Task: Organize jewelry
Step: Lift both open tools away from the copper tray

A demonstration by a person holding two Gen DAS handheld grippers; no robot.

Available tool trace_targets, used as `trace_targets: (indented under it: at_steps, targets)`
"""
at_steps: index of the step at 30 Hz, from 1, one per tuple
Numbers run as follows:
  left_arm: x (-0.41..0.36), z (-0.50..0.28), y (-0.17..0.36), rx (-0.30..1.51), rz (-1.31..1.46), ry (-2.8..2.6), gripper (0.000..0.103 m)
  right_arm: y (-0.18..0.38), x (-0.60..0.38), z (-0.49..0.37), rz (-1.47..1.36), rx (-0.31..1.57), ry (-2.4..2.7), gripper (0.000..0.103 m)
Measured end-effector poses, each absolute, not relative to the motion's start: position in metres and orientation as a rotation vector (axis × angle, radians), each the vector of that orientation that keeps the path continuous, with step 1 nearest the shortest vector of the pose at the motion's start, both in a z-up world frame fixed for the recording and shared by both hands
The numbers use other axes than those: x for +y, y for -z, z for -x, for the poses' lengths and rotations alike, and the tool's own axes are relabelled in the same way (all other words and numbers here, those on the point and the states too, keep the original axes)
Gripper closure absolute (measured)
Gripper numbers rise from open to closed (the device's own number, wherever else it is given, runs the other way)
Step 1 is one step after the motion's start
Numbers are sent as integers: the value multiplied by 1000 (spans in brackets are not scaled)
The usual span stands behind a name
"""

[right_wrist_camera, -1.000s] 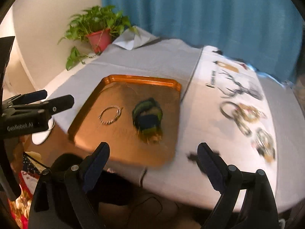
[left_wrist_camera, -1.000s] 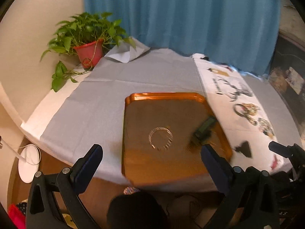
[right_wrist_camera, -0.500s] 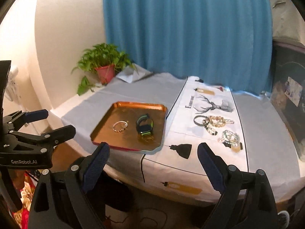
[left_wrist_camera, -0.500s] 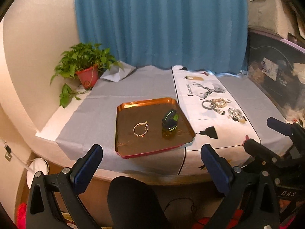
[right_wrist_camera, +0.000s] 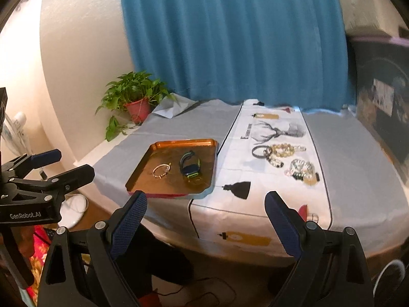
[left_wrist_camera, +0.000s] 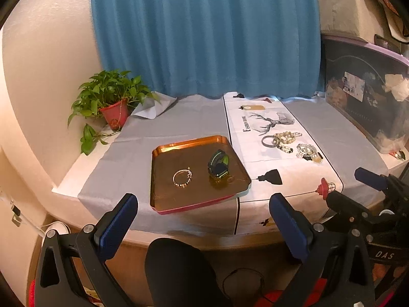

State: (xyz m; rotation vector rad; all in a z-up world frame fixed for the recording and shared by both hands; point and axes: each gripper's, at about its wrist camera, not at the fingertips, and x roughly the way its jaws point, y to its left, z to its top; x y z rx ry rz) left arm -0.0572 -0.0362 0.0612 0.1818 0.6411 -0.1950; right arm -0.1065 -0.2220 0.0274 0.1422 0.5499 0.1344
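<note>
Left wrist view is showing the left gripper (left_wrist_camera: pixel 203 211) spread wide and holding nothing, hanging low in the frame short of the table edge; the right gripper (right_wrist_camera: pixel 205 211) is likewise gaping and empty. A bead bracelet (left_wrist_camera: pixel 182 178) and a watch (left_wrist_camera: pixel 218 165) are lying in the orange tray (left_wrist_camera: pixel 163 151) at centre, while more bracelets (left_wrist_camera: pixel 291 142) are sitting tangled on the white runner (left_wrist_camera: pixel 286 174) to the right. They are possibly interlinked, though the blur is hiding that. One pinch is risking dragging several along, and the tray is overhanging the table edge.

One tray (left_wrist_camera: pixel 163 151) — one watch (left_wrist_camera: pixel 218 165) — one plant (left_wrist_camera: pixel 112 97)
</note>
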Motion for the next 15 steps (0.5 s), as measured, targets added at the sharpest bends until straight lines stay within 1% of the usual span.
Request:
trace_targets:
  at_steps: [8, 15]
  targets:
    - [-58, 29, -39, 715, -185, 210, 1, 5, -255, 93, -210, 611, -66, 10]
    - [-108, -23, -25, 764, -198, 278, 1, 26, -327, 66, -232, 639, 101, 10]
